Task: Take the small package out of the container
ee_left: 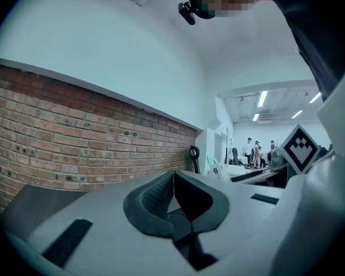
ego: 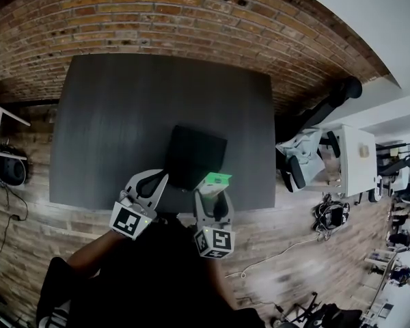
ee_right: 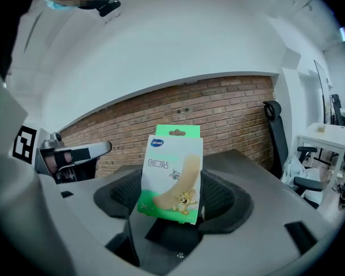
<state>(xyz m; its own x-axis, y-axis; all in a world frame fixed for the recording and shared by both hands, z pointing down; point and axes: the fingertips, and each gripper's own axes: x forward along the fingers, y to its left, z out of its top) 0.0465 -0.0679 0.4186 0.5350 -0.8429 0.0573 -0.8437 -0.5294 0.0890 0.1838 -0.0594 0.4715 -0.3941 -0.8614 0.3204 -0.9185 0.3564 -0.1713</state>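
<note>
One small package (ee_right: 172, 174), printed 创口贴, clamped in right gripper (ee_right: 172, 199); left gripper (ee_left: 173, 188) closed, empty.

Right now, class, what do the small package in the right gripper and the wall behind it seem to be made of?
The small package: probably printed card, lightly glossy; flat faces, crisp edges, hang-hole tab. The wall: bare red brick, matte; mortar joints show.

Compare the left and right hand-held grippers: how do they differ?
The left hand-held gripper is shut and empty; the right hand-held gripper is shut on a small green-and-white cardboard package. The left angles inward; the right points straight ahead. Both are at the near edge of the black square container.
</note>
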